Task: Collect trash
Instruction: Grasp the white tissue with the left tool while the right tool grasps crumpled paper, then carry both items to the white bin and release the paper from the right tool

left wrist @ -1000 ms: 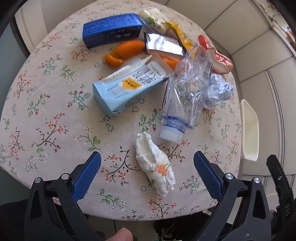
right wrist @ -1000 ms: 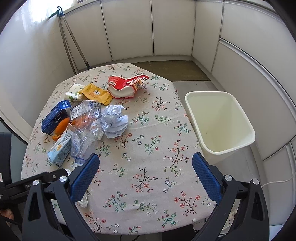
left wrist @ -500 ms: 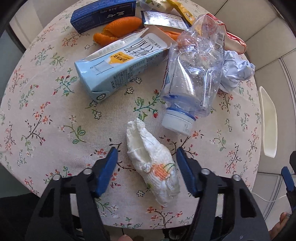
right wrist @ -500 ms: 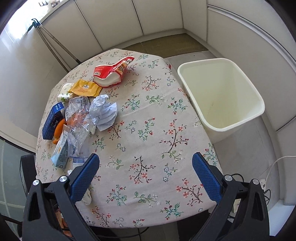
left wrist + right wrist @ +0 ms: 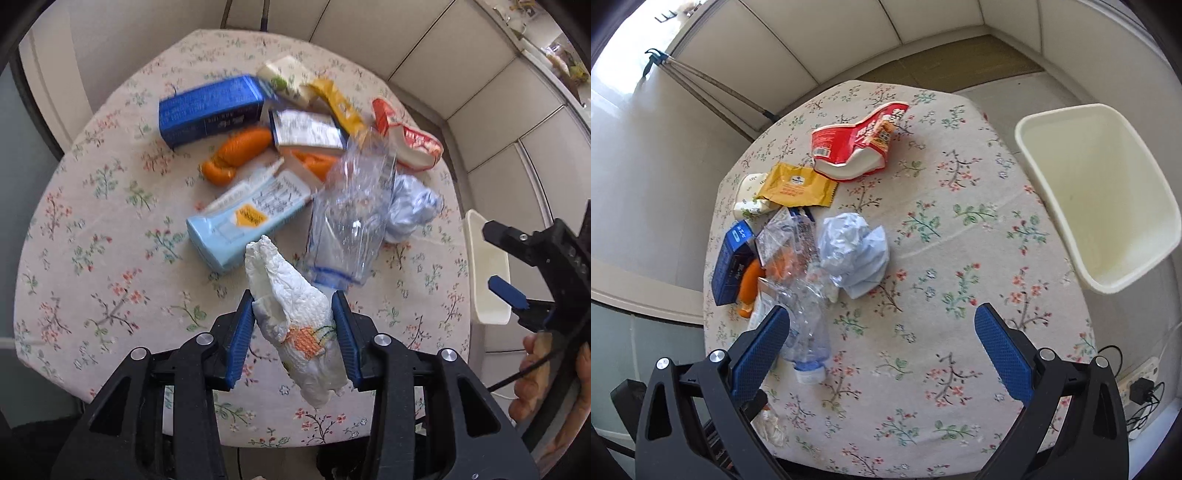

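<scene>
Worktop (image 5: 960,258) is round, covered in a floral cloth. Cream bin (image 5: 1108,206) stands off its right edge, open top up, inside looks bare.

Trash cluster sits on the left half of the worktop in the right wrist view:
- crushed clear plastic bottle (image 5: 351,225), cap end toward the camera, lying over the light-blue milk carton (image 5: 240,225) and touching the crumpled pale paper ball (image 5: 413,210)
- dark-blue box (image 5: 210,110) at the far side, orange peel (image 5: 240,151) just beside it
- red snack bag (image 5: 857,144) farthest out, yellow sachet (image 5: 798,186) near it, a small white-green packet (image 5: 750,195) tucked under the sachet's edge
- a white labelled pack (image 5: 306,129) between the blue box and the bottle (print too blurred to read)

Left gripper (image 5: 293,325): fingers narrow, blue pads pressed on both sides of the crumpled white napkin (image 5: 295,317). Napkin has an orange stain near its lower part, and its ends stick out above and below the pads. It appears lifted off the cloth, at the near worktop edge.

Right gripper (image 5: 882,350): fingers wide, holding nothing, over the near-middle of the worktop, between the trash cluster and the bin. It also shows at the right edge of the left wrist view.
</scene>
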A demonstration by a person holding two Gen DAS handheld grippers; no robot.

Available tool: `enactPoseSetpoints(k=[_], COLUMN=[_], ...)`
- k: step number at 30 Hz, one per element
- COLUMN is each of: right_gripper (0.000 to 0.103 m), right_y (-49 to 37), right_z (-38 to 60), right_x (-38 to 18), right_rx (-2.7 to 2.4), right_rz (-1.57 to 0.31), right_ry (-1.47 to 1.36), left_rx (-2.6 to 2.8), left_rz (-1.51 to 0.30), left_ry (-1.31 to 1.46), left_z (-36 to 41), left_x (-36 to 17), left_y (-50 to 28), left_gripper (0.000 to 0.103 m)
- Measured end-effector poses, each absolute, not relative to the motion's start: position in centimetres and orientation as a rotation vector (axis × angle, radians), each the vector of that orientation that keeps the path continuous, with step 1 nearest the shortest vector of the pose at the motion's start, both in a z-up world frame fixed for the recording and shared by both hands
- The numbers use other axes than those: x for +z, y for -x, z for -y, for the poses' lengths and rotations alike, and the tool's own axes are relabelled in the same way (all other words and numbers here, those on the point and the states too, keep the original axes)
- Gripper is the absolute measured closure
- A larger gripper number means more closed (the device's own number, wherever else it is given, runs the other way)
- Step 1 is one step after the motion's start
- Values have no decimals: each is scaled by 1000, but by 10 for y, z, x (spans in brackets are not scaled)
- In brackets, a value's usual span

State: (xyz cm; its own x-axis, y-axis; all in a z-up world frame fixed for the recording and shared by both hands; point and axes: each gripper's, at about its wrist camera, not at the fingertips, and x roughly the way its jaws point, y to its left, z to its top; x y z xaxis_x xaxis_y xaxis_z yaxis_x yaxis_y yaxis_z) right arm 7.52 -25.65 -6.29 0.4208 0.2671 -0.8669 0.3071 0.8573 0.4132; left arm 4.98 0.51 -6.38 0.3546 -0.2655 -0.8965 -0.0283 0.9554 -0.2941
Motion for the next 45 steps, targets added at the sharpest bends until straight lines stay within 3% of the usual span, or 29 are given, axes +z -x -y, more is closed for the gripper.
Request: enactPoseSetpoints(k=[6,9,13,17,20,33,45], right_gripper=[6,7,20,52,56,59,59], right_y=[-119,-131,-139,-141,-144,-131,-106], right_z=[262,261,261,262,257,250,287], right_x=[-106,-131,-151,-160,-157,-114,-48], right_rx=[49,72,75,98,100,141,90], right_rz=[-1215,-1247,-1267,-1271,-1256,-1165,-956], right_ry=[-758,-839,-892,-935,-907,-798,-688], left_rx=[-154,-165,-199,-233,-228,-236,-277], left_rz=[-1081,-1034,-1095,-1146,-1116,-1086,-1042], left_ry=[206,230,315,369,340,351,361], left_z=[-29,-33,-42,-45,-43,-41,-20], left_x=[-3,2,-23,-35,-32,-31,-22], left_y=[-88,-100,-110,-116,-117,-116,-115], left_gripper=[63,63,63,63,63,63,63])
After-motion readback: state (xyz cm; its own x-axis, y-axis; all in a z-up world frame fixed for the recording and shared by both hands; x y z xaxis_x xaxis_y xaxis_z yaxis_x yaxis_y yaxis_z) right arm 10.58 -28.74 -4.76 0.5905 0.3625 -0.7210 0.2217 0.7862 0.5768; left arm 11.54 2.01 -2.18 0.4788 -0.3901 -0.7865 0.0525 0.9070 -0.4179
